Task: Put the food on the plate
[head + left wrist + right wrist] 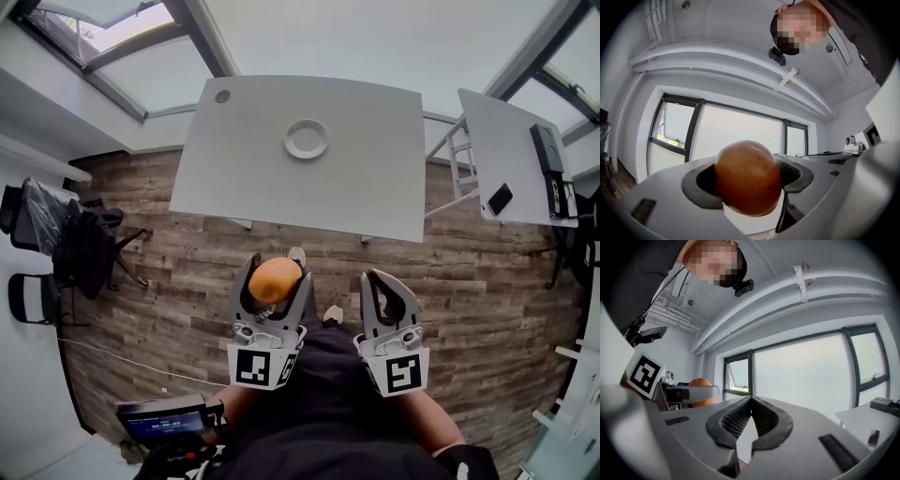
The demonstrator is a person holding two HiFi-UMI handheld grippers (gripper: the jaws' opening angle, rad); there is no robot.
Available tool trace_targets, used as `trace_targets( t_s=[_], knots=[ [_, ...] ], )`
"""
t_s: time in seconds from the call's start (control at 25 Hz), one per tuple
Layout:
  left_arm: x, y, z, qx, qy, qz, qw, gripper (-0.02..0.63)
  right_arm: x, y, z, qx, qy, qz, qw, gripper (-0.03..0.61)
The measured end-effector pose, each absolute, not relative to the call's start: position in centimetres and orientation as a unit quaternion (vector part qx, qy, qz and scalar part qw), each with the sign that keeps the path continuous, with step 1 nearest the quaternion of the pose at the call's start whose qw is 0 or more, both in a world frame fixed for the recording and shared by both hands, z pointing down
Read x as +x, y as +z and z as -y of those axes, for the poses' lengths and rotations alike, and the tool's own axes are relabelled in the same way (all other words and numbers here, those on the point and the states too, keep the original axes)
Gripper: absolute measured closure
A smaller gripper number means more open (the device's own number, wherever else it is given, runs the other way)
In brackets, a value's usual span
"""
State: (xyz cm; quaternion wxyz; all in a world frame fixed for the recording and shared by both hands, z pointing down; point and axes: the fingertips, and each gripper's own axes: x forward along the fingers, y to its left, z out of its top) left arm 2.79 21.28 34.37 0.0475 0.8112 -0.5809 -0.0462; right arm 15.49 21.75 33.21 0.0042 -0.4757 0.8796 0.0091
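My left gripper point(274, 274) is shut on an orange round fruit point(275, 279), held above the wooden floor in front of the table. In the left gripper view the fruit point(748, 178) fills the space between the jaws. My right gripper point(383, 283) is beside it, shut with nothing between its jaws. The right gripper view shows its pads meeting at the tips point(751, 414) and the fruit point(701, 391) off to the left. A small white plate point(307, 139) lies on the white table point(244, 159), well beyond both grippers.
A second white table point(502, 141) with a black phone point(500, 199) and a dark device stands at the right. Black chairs point(66, 244) sit at the left. A handheld screen point(164, 419) is at the bottom left. Wooden floor lies between me and the table.
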Motion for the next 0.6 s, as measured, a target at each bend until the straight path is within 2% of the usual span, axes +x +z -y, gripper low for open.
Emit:
trace_targets(
  t_s=[0.6],
  knots=[
    [-3.5,34.6,-12.1,0.802,-0.05,0.592,0.06,0.287,9.0,32.3,-11.5,-0.464,-0.02,-0.886,0.0,0.572]
  ],
)
